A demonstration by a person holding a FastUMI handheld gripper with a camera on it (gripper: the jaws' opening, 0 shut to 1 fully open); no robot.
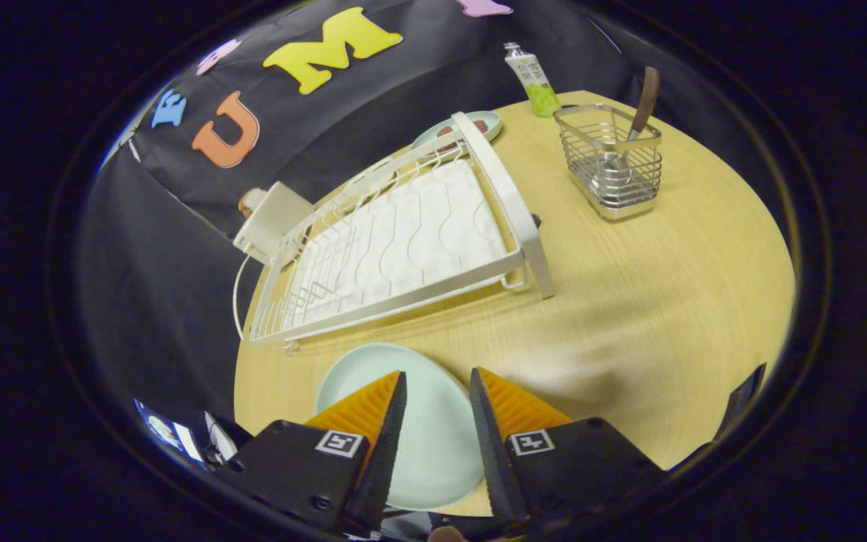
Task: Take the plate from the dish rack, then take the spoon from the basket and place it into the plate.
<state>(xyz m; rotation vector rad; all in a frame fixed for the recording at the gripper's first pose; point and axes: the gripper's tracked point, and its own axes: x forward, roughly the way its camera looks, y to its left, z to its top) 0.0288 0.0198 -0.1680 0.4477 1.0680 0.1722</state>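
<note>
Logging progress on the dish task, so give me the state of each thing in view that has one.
plate: out of the rack, flat on the table, seen between the claw's fingers.
dish rack: empty.
spoon: standing in the basket, handle up.
basket: upright beside the rack.
claw: open, holding nothing.
second plate: on the table behind the rack.

Pale green plate (411,391) flat on table; spoon (640,113) upright in wire basket (614,162); white dish rack (403,241) empty
</note>
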